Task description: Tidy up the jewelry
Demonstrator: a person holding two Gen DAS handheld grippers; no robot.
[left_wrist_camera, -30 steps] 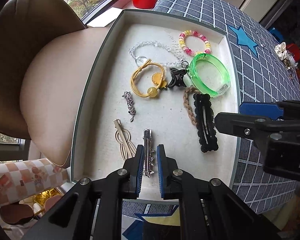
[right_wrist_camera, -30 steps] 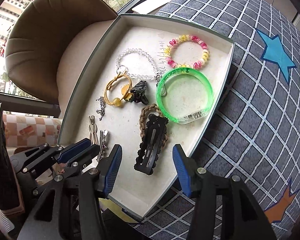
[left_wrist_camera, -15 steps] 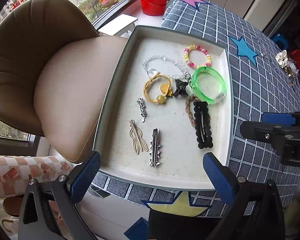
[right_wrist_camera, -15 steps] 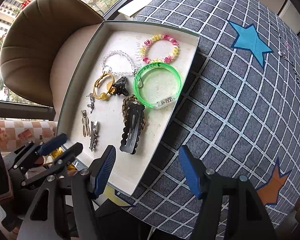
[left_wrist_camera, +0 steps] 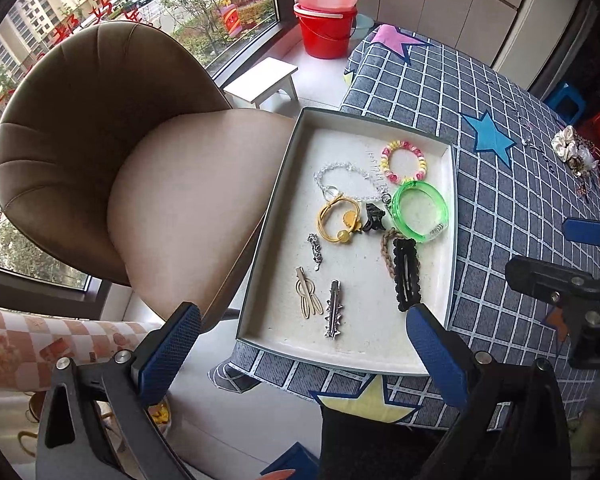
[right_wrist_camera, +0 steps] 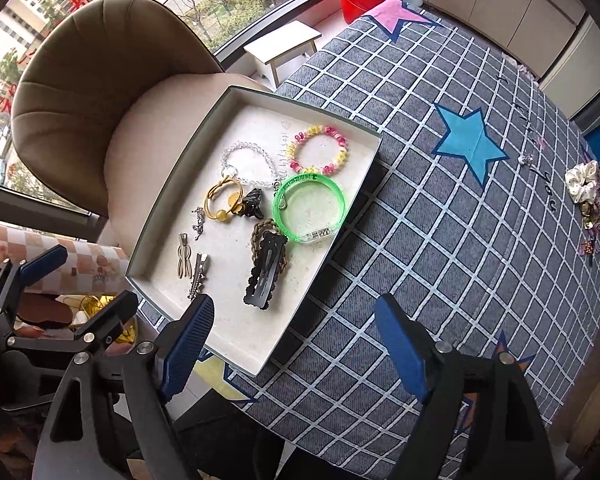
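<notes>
I am holding both grippers above the tray (left_wrist_camera: 451,216), and nothing is between the fingers of either one. The left gripper (left_wrist_camera: 302,356) is standing fully wide. The right gripper (right_wrist_camera: 294,344) is also wide, and its jaws have just been opening.

The jewelry is lying inside the shallow tray, which is resting on the checked tablecloth (right_wrist_camera: 460,216) at the table's edge, beside the brown chair (left_wrist_camera: 100,152). Near the front of the tray I am seeing the spiked silver clip (left_wrist_camera: 334,314), and just beside it the beige clip (left_wrist_camera: 308,298). The black snap clip (right_wrist_camera: 266,268) is lying on top of a braided band (left_wrist_camera: 387,252). The green bangle (right_wrist_camera: 309,208), the pink and yellow bracelet (right_wrist_camera: 320,150), the clear bead bracelet (right_wrist_camera: 246,162), the yellow hair tie (left_wrist_camera: 338,220) and a small silver chain (left_wrist_camera: 315,249) are further back.

I am judging that one placing step is finishing here, because both hands are free and high. More pieces are waiting in a small pile (right_wrist_camera: 592,200) at the far right of the table. The next move is asking me to bring one gripper over there, lower it over a single piece and close gently, so that the tangled items are not coming up together.
</notes>
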